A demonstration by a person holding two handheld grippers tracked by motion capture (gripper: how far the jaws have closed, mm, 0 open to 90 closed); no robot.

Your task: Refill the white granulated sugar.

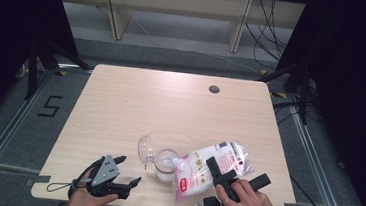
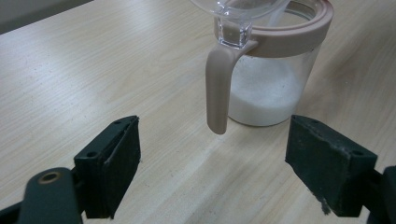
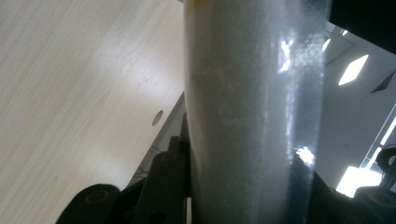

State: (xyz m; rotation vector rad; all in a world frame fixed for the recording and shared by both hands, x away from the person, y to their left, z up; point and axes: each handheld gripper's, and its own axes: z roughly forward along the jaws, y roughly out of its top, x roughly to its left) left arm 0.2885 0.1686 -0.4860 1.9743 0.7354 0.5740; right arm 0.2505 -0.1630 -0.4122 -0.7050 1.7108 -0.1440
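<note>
Wooden desk [image 1: 120,107]: pale, carries everything near the person's edge.
Bag [image 1: 215,168]: clear plastic, filled with white grains, red label; tilted with its low corner at the jar's mouth, pouring seemingly under way.
Right claw [image 1: 225,176]: clenched around the bag's middle; the right gripper view looks straight along the taut plastic.
Left claw [image 1: 124,170]: released, jaws wide apart, resting on the desk just beside the jar, empty.
Jar [image 2: 271,88]: clear, beige rim and handle, lid flipped open, partly filled with white grains.
Doing it well: keep the bag's corner over the opening, tilt gently, and let the left claw steady the jar if it shifts.
</note>
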